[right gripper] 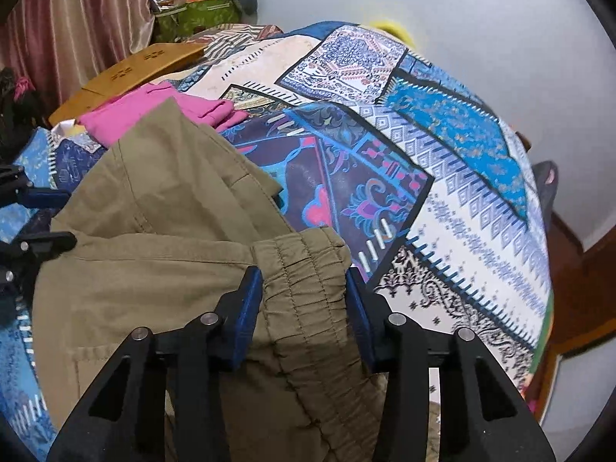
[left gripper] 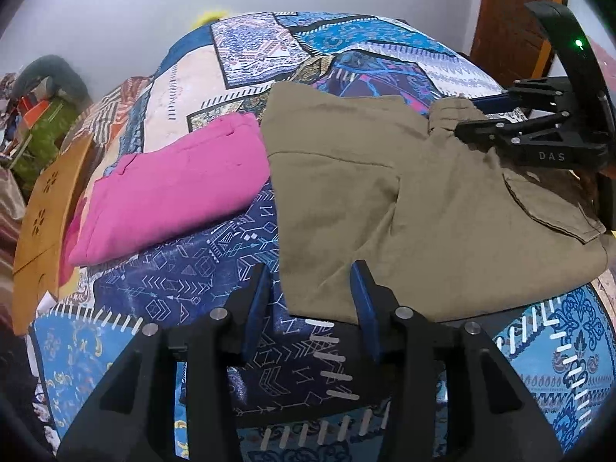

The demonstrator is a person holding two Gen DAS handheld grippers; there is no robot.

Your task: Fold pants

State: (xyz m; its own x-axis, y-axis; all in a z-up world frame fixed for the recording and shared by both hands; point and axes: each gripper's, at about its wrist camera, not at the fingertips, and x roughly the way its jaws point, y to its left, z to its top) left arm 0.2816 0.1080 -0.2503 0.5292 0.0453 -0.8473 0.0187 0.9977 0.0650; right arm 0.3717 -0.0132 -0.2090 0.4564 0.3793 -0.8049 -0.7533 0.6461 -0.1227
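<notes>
Gathered waistband [right gripper: 308, 269] of the khaki pants [left gripper: 385, 200] sits between the right tool [right gripper: 304, 300], whose pads look clamped on it, while the left tool [left gripper: 312, 300] stands apart over the near hem on the bed [left gripper: 184, 281], pink pants [left gripper: 173, 188] lying left.

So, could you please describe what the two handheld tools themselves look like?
Both are black plastic linkage frames with silver pivot pins and blue pads on the fingers. The left tool and right tool look alike. Seen from the left wrist, the right one bears white "DAS" lettering and a curved black handle with a green light.
</notes>
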